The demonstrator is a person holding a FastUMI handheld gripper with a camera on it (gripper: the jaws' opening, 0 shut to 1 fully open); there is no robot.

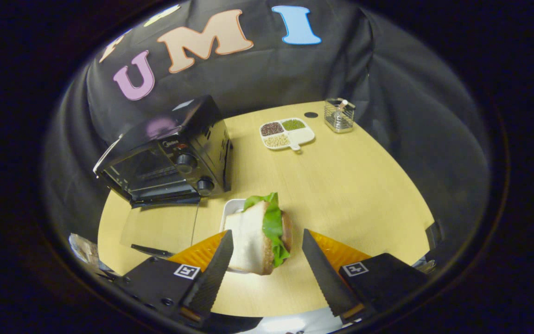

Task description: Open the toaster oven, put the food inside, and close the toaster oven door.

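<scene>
A sandwich (260, 239) of white bread with green lettuce stands on its edge between my fingers, over the near end of a small white plate (232, 207). My gripper (265, 231) is open around it. The left finger lies against the bread face, and a narrow gap shows between the crust and the right finger. Beyond the fingers to the left stands the black toaster oven (174, 153). Its glass door (158, 227) is folded down flat onto the table, and the rack inside shows.
The round wooden table (341, 185) carries a white divided dish (287, 133) of beans and seeds and a wire mesh holder (339, 115) at the far side. The black cloth wall closes in behind the oven.
</scene>
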